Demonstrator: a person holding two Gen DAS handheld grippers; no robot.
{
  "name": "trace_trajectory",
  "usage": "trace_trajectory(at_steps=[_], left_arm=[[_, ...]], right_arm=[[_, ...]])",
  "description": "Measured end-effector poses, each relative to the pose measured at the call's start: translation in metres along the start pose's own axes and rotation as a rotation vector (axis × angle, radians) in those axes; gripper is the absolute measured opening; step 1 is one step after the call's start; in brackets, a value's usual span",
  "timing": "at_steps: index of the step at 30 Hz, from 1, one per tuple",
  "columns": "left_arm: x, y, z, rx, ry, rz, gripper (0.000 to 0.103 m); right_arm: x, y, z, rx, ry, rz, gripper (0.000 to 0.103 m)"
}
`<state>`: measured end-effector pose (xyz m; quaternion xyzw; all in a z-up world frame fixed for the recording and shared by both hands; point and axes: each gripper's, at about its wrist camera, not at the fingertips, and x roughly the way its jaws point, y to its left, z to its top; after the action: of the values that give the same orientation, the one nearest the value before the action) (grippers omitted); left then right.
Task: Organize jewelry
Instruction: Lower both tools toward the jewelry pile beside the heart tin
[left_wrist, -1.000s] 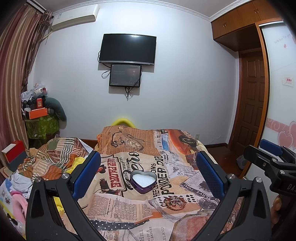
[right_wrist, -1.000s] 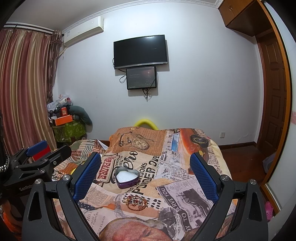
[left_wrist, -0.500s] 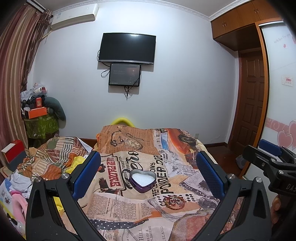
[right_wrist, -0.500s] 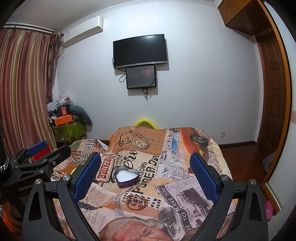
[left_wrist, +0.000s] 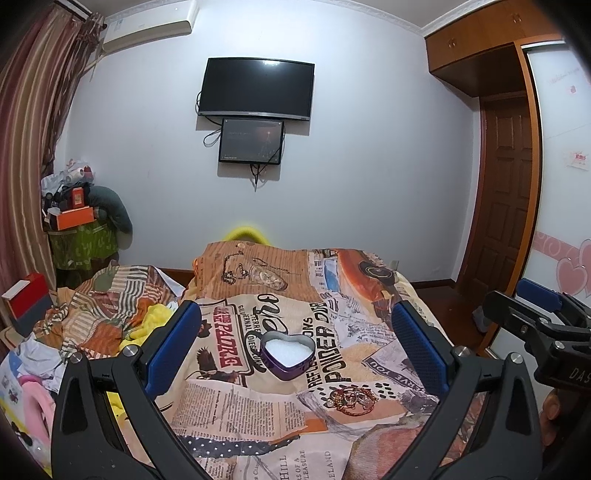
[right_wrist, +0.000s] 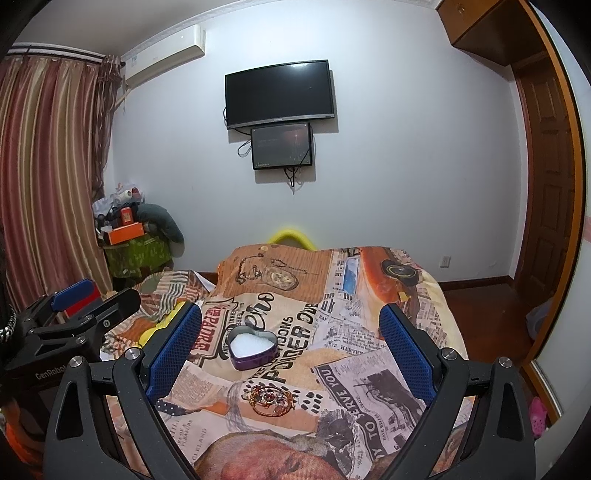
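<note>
Nothing much has changed in the last second: both views barely drift, so I judge the task not yet started. My left gripper (left_wrist: 295, 343) and right gripper (right_wrist: 290, 345) hover over the bed (left_wrist: 258, 398), fingers wide apart, holding nothing. The jewelry (right_wrist: 271, 398), a tangled gold-toned pile with coloured stones, lies on the printed newspaper-pattern bedspread, just in front of the heart-shaped tin (right_wrist: 252, 347). The tin is purple metal, lid off, with a white grainy lining. The cloth is soft and wrinkled; the pile may snag.
</note>
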<state>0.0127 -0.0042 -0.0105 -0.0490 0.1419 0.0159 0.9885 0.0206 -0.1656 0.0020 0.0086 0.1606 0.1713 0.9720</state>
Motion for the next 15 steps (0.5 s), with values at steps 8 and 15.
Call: trace_trajectory(at_steps=[8, 15], left_arm=[[0.037, 0.007, -0.014, -0.013, 0.116, -0.023, 0.103], [0.084, 0.013, -0.04, -0.042, 0.267, -0.039, 0.093]], right_arm=[[0.037, -0.015, -0.017, 0.013, 0.097, -0.029, 0.096], [0.076, -0.027, -0.042, 0.026, 0.224, -0.049, 0.096]])
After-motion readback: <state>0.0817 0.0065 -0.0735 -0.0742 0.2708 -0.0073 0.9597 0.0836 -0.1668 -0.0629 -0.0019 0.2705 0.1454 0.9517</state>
